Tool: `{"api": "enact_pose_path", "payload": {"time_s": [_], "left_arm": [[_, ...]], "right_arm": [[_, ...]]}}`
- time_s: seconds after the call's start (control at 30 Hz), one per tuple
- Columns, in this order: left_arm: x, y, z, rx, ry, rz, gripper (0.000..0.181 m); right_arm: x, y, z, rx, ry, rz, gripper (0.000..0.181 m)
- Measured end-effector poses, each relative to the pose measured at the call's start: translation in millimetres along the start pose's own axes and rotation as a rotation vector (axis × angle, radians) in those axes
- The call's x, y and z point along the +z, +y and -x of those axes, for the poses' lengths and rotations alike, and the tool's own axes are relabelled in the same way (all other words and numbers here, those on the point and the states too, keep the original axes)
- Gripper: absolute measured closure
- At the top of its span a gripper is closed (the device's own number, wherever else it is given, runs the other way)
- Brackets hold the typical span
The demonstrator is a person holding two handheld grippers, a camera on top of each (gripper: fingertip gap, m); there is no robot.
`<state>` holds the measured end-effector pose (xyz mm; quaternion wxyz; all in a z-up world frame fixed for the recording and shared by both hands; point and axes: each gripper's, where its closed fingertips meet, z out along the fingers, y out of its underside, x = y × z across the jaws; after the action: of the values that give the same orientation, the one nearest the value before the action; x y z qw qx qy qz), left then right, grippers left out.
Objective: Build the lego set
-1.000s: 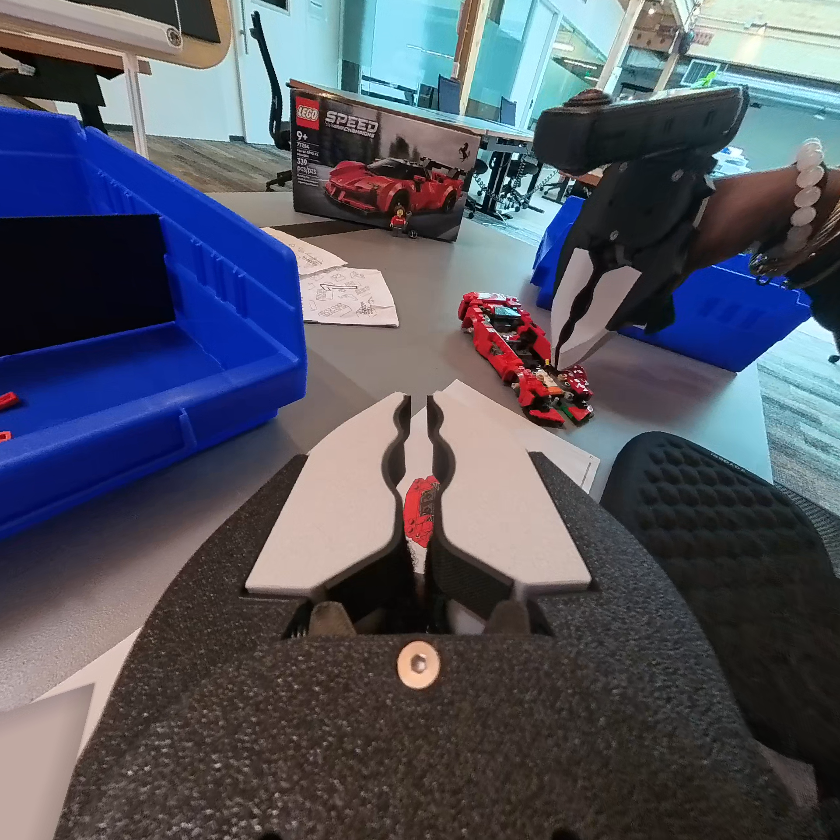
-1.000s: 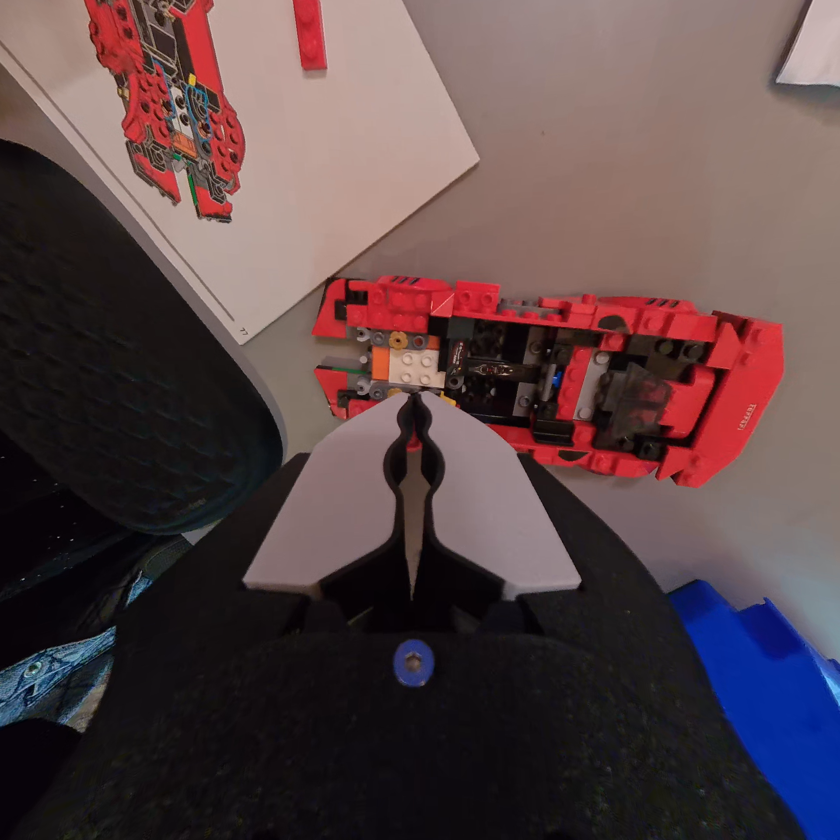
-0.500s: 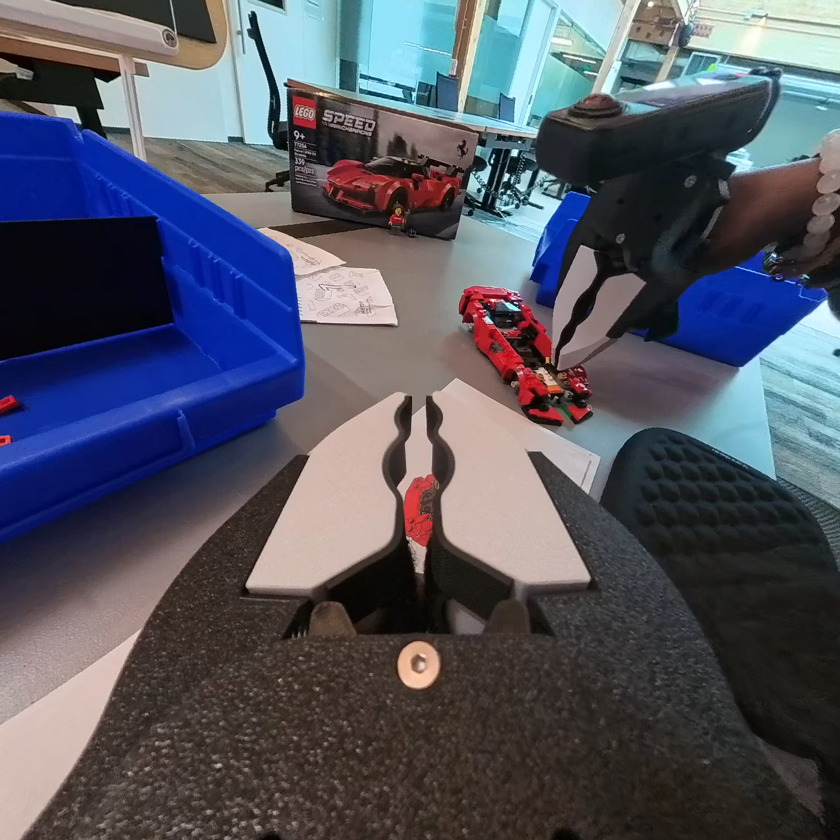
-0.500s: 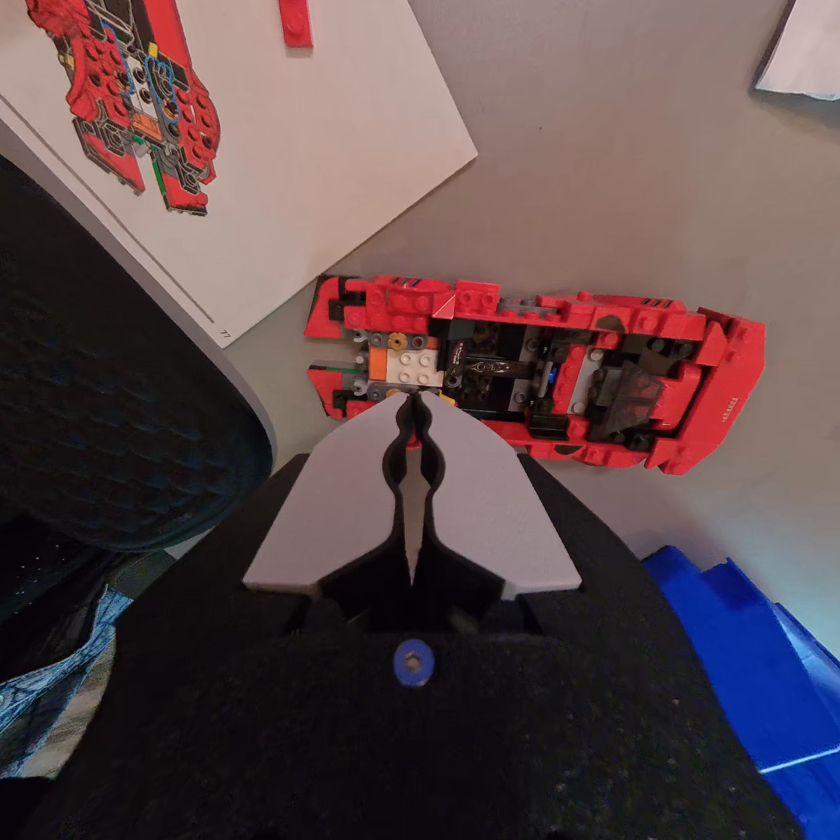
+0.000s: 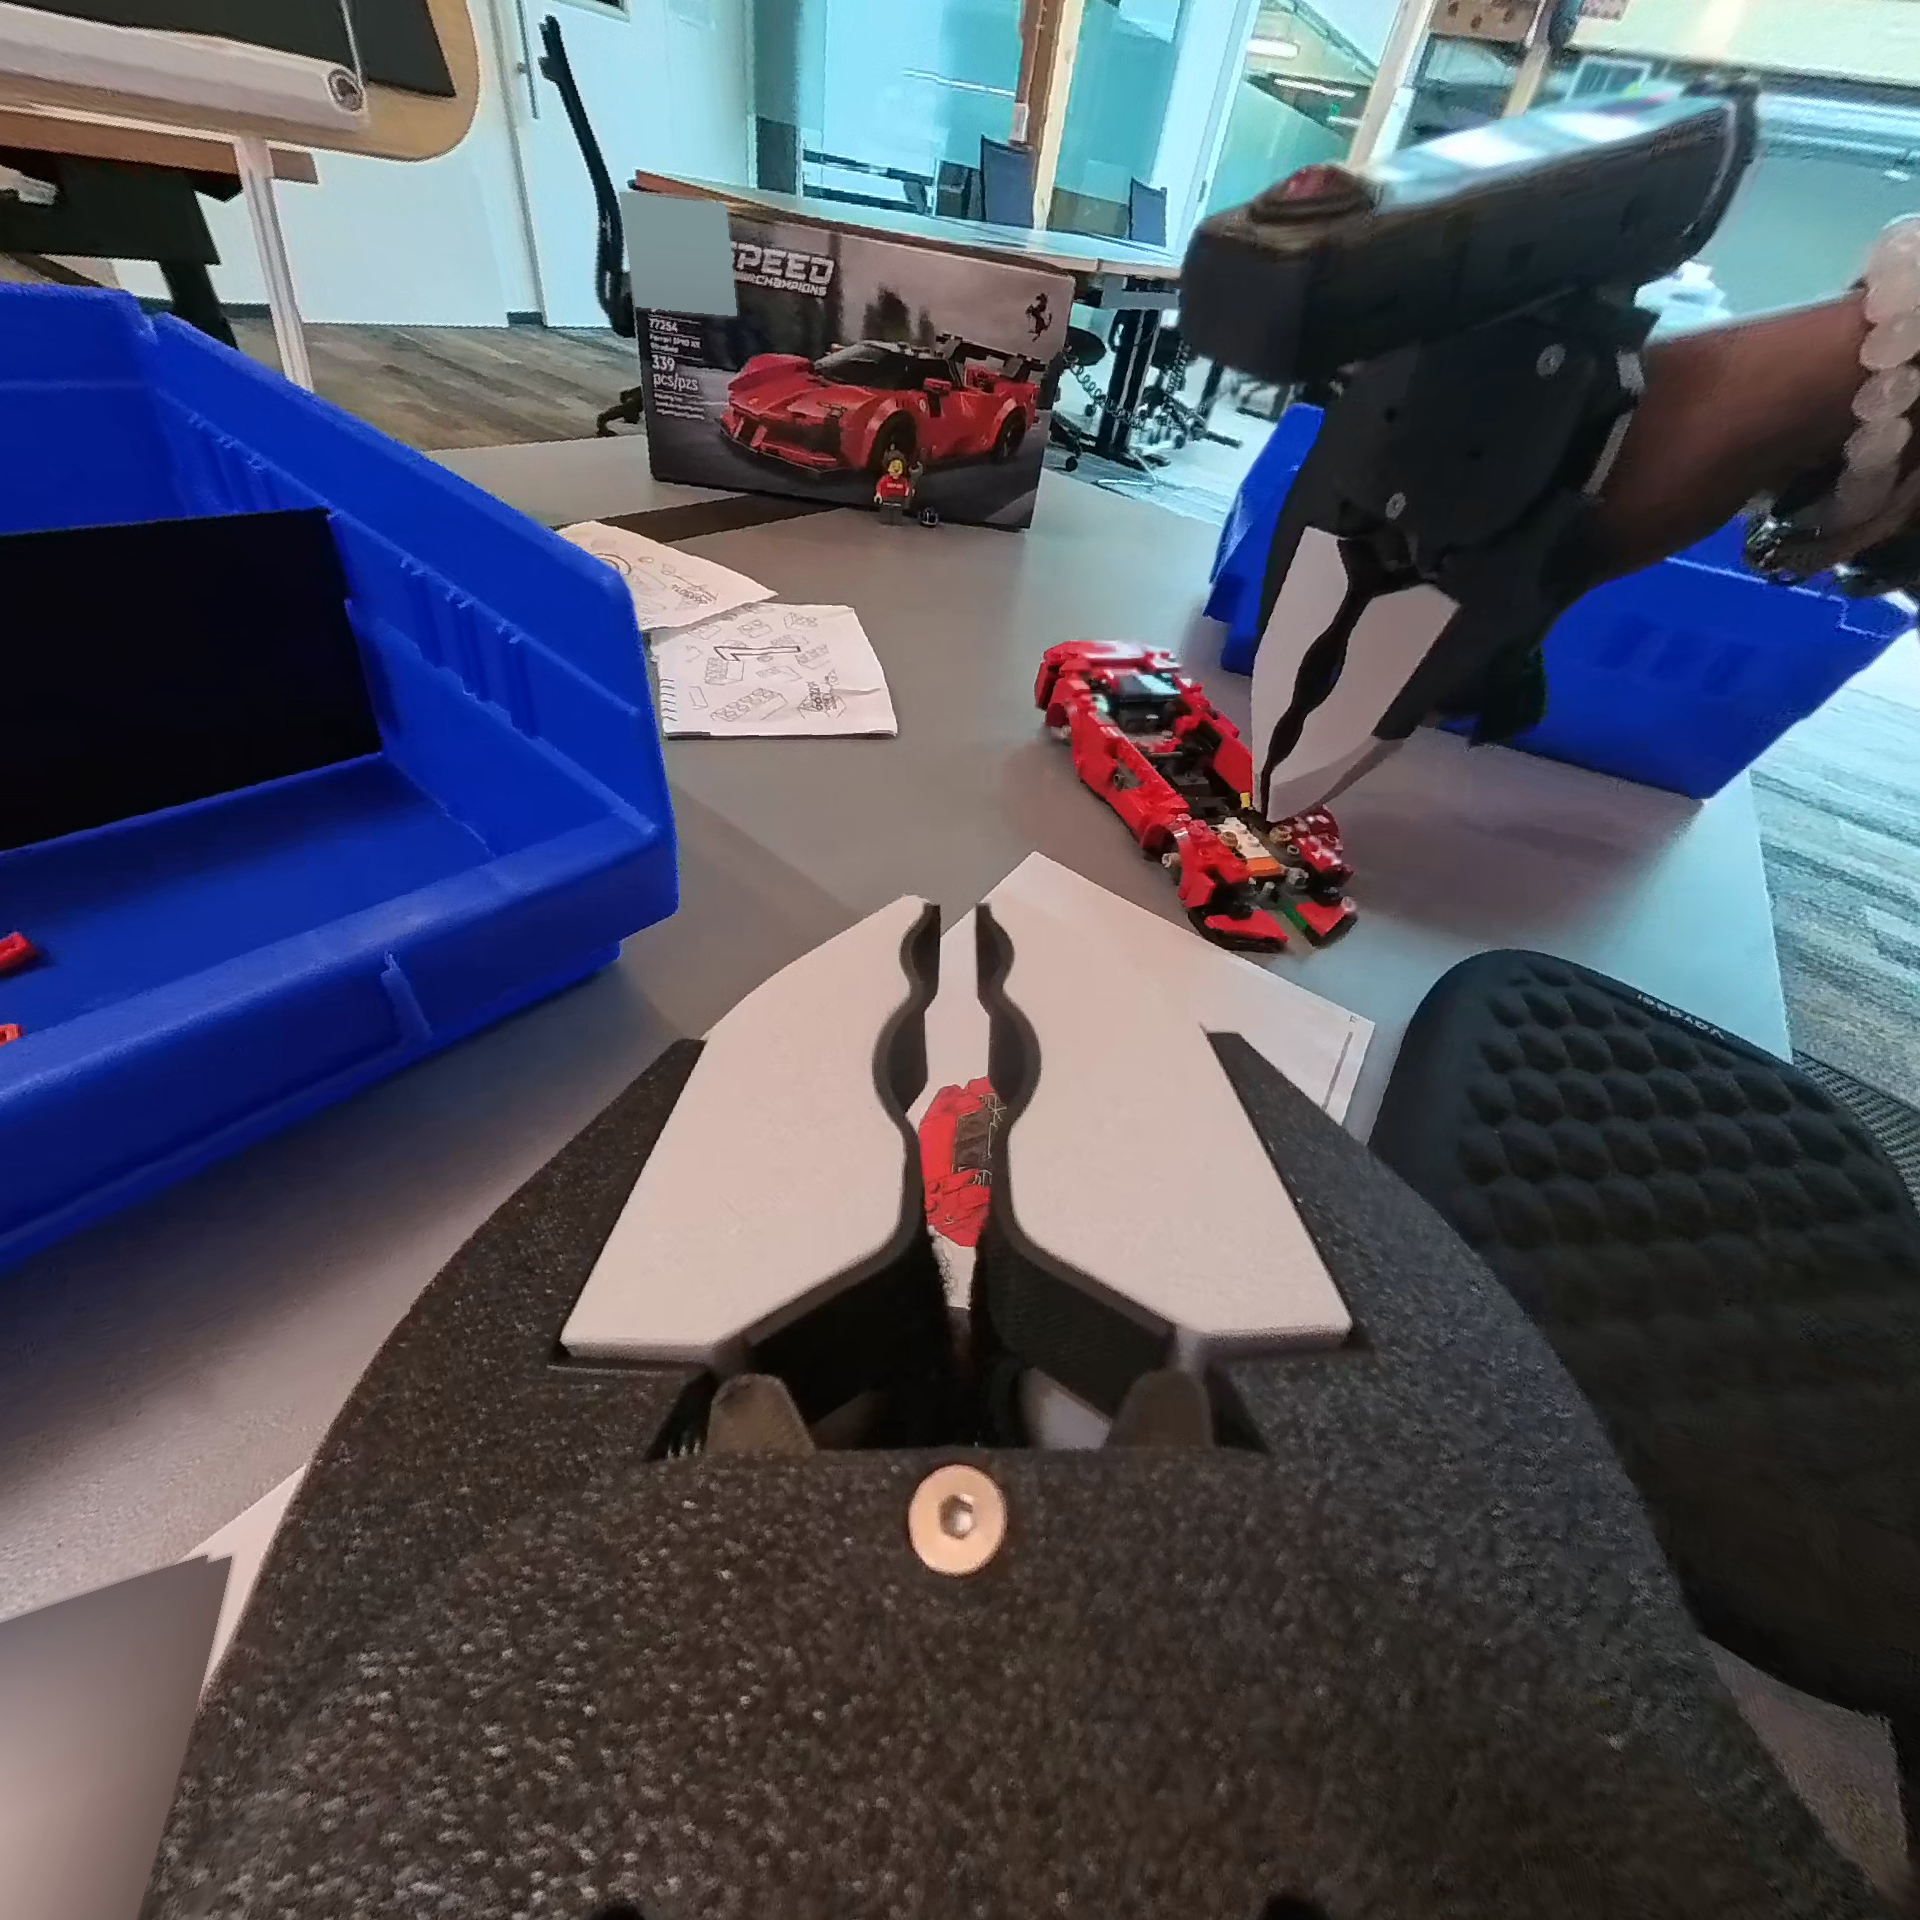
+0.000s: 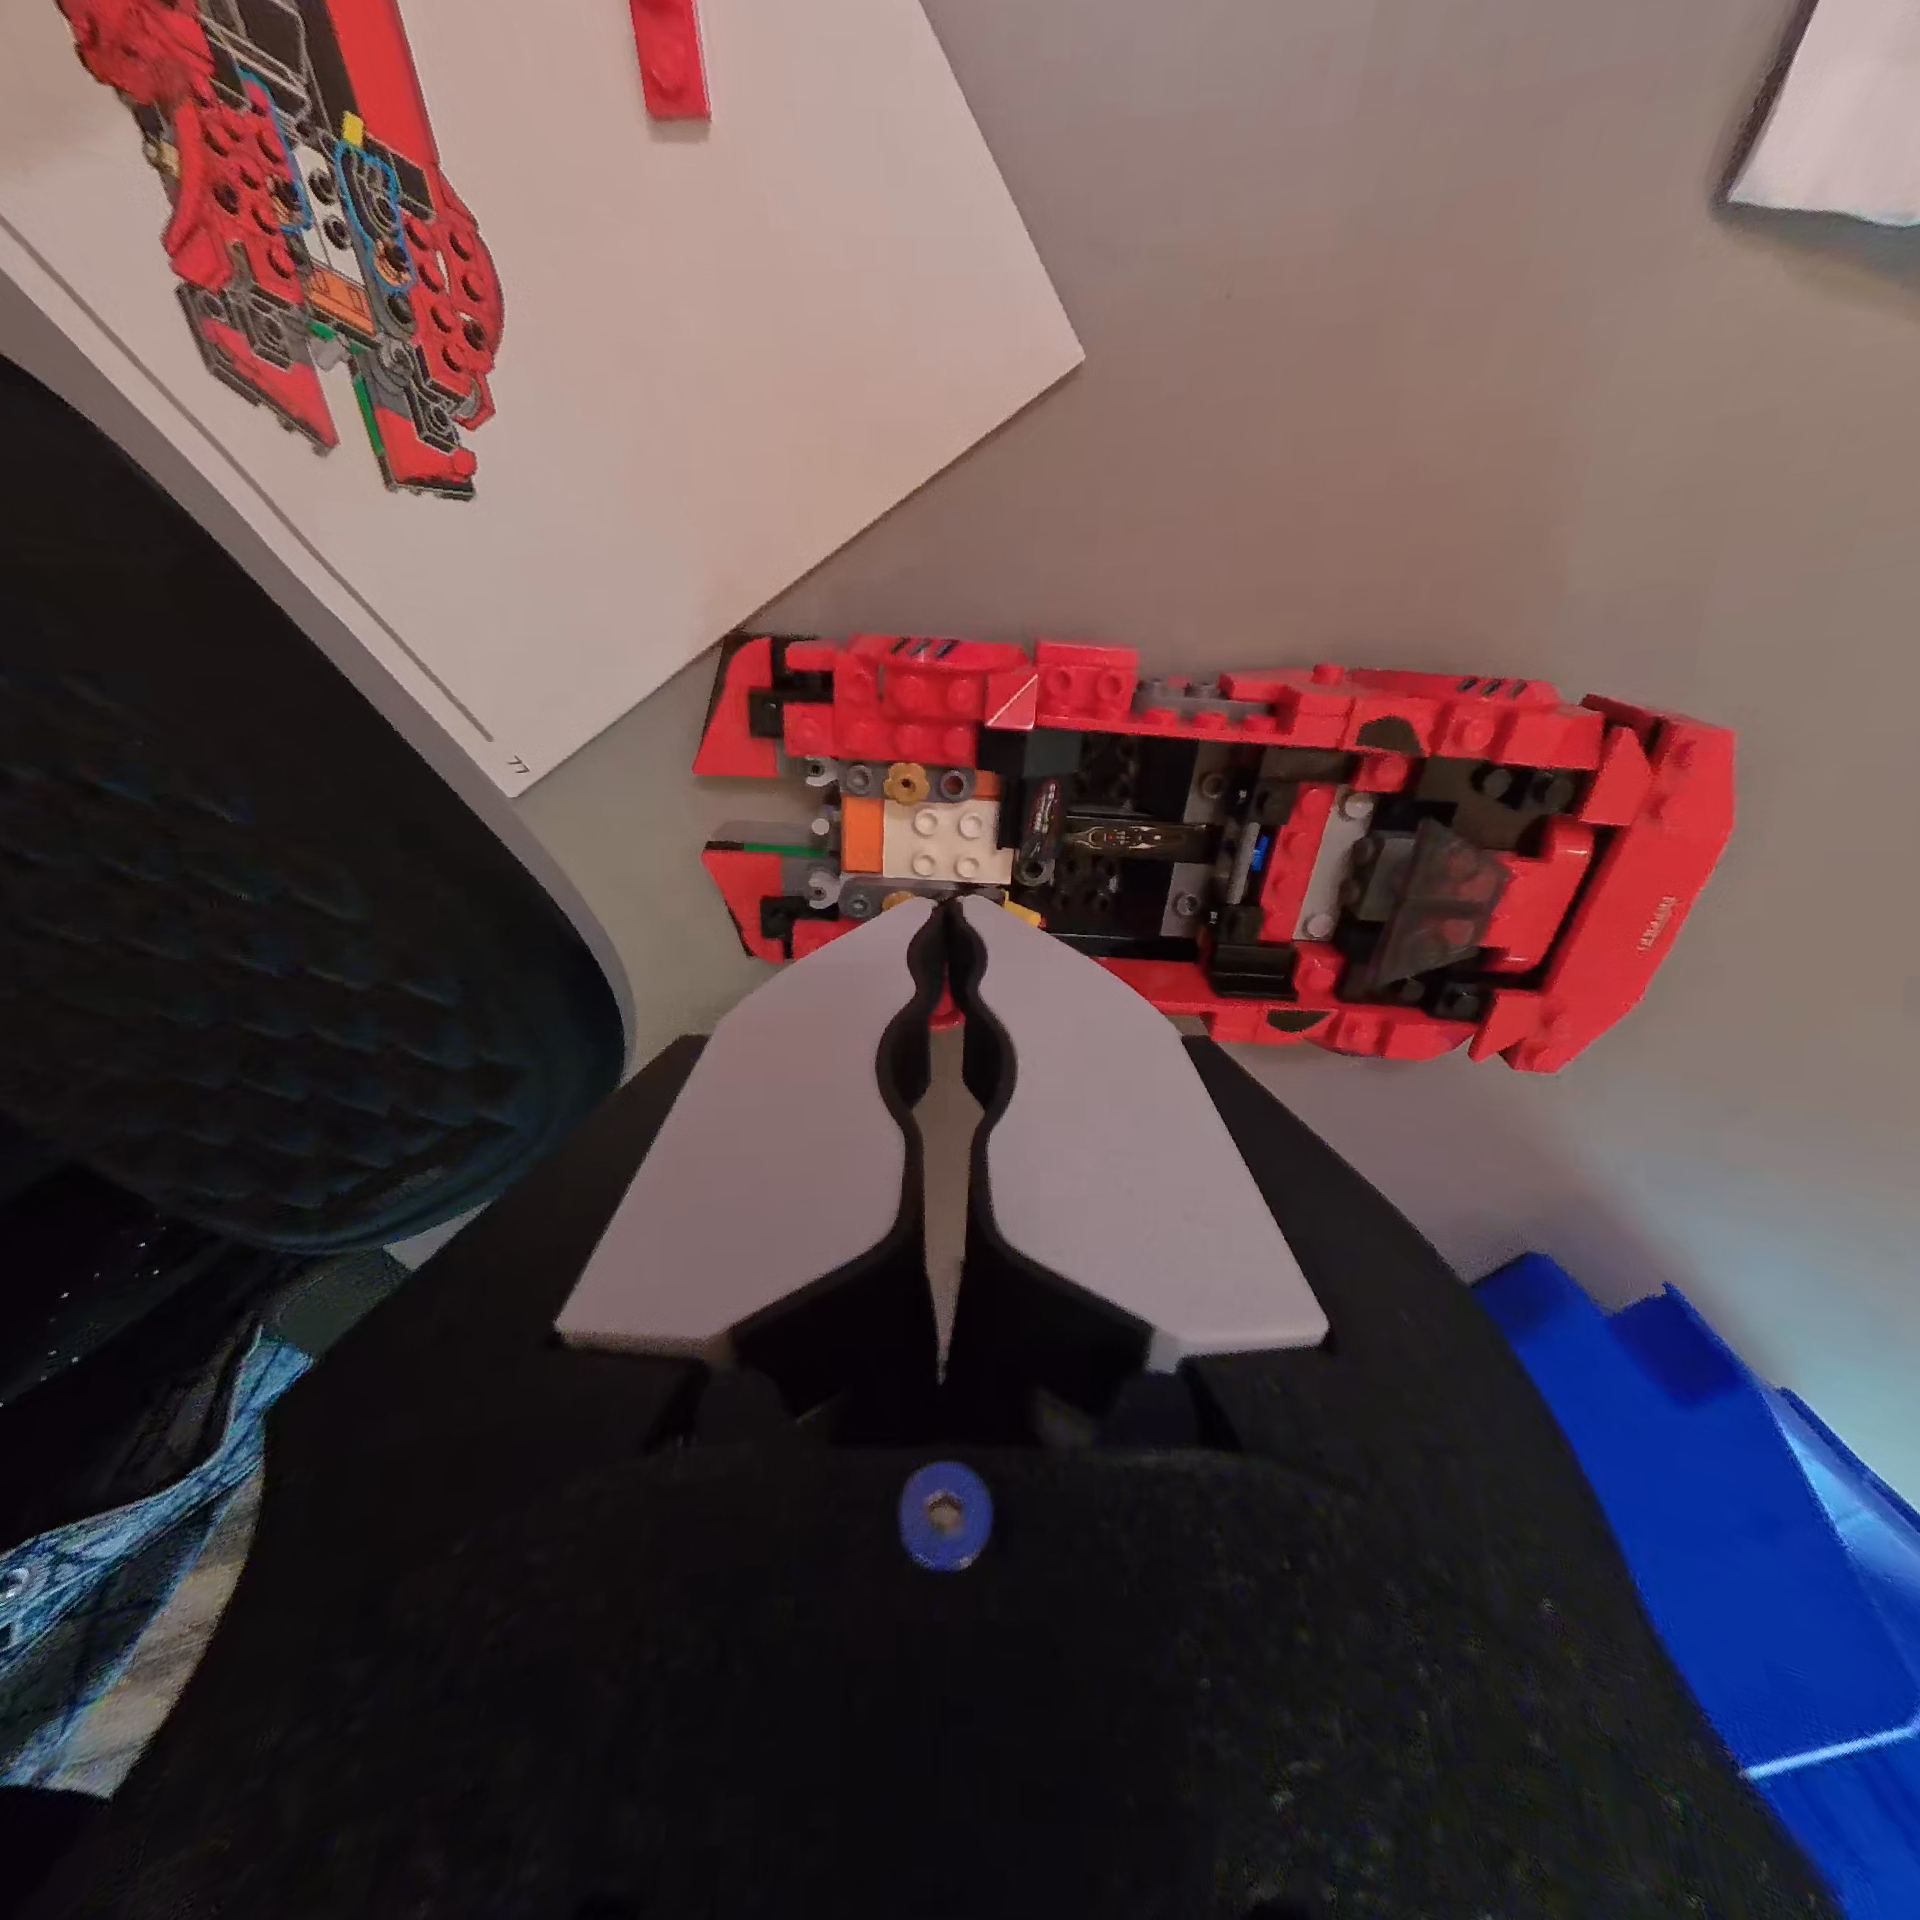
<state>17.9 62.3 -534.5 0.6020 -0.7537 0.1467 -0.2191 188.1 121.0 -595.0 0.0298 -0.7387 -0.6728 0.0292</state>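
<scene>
The part-built red lego car (image 5: 1143, 727) lies flat on the grey table (image 5: 935, 790), studs up, with a white and orange patch near its front. In the right wrist view the car (image 6: 1299, 862) lies crosswise. My right gripper (image 6: 945, 906) is shut, its tips down on the near front edge of the car beside the white bricks; I see no piece between them. It also shows in the left wrist view (image 5: 1273, 805), held by a hand. My left gripper (image 5: 958, 912) is shut and empty, hovering over the instruction page (image 5: 1195, 997).
A big blue bin (image 5: 416, 831) with small red pieces (image 5: 12, 951) stands left. A second blue bin (image 5: 1662, 707) stands right of the car. The set's box (image 5: 852, 384), a minifigure (image 5: 896, 488) and leaflets (image 5: 769, 675) lie behind. A black mesh chair back (image 5: 1662, 1247) is at the table's edge. A loose red plate (image 6: 675, 52) lies on the page (image 6: 675, 416).
My right gripper stays shut with its tips on the car's front and has tilted slightly. My left gripper has hardly moved.
</scene>
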Motion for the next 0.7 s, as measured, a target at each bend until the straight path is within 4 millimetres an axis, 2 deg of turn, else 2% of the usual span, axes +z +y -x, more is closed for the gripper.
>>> {"api": "enact_pose_path", "payload": {"time_s": [0.03,0.1,0.17,0.23,0.27,0.3,0.4,0.53,0.6,0.7], "left_arm": [[0,1,-1,0.007,-0.001,0.005,0.175],[2,3,-3,0.024,0.005,0.025,0.175],[5,6,-5,0.043,0.013,0.052,0.174],[8,7,-11,0.069,0.030,0.079,0.174],[9,5,-18,0.082,0.051,0.088,0.174],[12,1,-27,0.092,0.076,0.089,0.174],[22,-9,-60,0.114,0.175,0.074,0.174],[42,-4,-99,0.133,0.291,0.108,0.174],[52,3,-110,0.146,0.318,0.134,0.174],[63,12,-116,0.162,0.332,0.172,0.174]], "right_arm": [[-2,-3,1,-0.002,-0.017,-0.037,0.181],[-16,-12,3,0.002,-0.059,-0.145,0.181],[-32,-12,-9,-0.014,-0.006,-0.185,0.181],[-38,-6,-13,-0.071,-0.001,-0.193,0.181],[-37,-3,-13,-0.094,-0.011,-0.187,0.181],[-34,1,-12,-0.122,-0.035,-0.173,0.171],[-23,6,-5,-0.223,-0.119,-0.181,0.166],[-17,3,-5,-0.272,-0.251,-0.203,0.167],[-15,4,-3,-0.276,-0.337,-0.183,0.170],[-14,3,-1,-0.335,-0.397,-0.168,0.176]]}}
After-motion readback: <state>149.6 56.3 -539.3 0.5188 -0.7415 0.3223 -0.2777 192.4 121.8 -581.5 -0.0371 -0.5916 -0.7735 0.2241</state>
